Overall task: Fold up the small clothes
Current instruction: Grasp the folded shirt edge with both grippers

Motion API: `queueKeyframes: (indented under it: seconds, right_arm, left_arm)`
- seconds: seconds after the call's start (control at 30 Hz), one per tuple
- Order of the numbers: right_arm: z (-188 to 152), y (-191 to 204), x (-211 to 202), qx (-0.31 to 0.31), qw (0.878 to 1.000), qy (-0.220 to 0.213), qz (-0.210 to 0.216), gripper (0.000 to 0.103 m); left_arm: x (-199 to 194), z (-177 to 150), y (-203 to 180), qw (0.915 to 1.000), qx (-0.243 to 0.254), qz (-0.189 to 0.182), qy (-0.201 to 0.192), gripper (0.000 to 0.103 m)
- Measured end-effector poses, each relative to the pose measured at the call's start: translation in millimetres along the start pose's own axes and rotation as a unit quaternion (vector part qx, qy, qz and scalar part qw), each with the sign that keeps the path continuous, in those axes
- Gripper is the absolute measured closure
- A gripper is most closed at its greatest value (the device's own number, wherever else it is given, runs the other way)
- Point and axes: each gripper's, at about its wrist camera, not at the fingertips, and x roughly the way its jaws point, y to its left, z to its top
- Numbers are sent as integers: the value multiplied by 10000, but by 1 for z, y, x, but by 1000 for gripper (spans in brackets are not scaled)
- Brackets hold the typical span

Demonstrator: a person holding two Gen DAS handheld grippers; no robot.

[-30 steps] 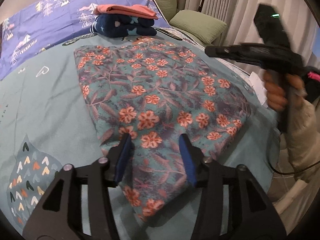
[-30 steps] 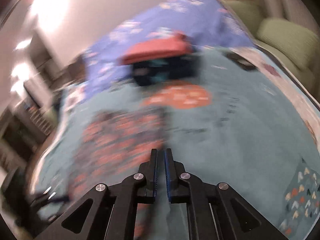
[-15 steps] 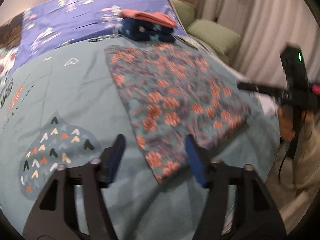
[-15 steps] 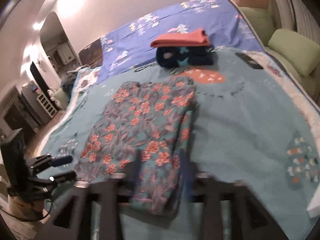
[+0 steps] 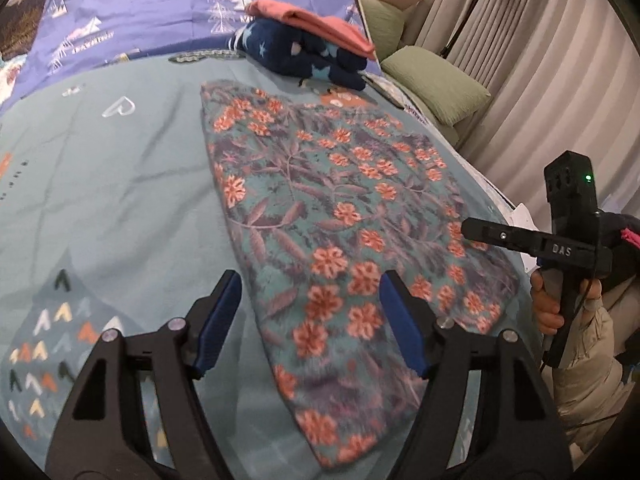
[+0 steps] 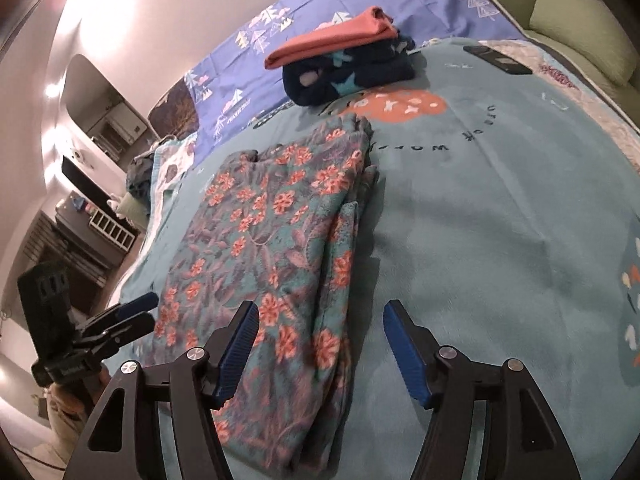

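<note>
Across the middle of both wrist views, the floral garment [image 5: 332, 216] is lying folded flat on the teal blanket [image 5: 112, 184]. You are holding the left gripper [image 5: 310, 316] with jaws spread, gripping nothing. Your right gripper [image 6: 320, 344] has just been opening, hovering apart over the garment's right edge.

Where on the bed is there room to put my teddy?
Bare teal blanket lies right of the floral garment, below the phone. More lies on the garment's other side. The folded pile crowds the far end.
</note>
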Motion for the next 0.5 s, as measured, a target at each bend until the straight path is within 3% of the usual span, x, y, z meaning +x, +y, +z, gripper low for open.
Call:
queueKeyframes:
  seconds: [0.23,0.5]
  right_arm:
    - [17,-3,20,-217,9996,0,167,37]
    - [52,-17,48,-281,9963,190,784,37]
  left_arm:
    - [23,10,14,9993,-133,-326,90,29]
    - [43,32,30,9961,-239,-838,136,25]
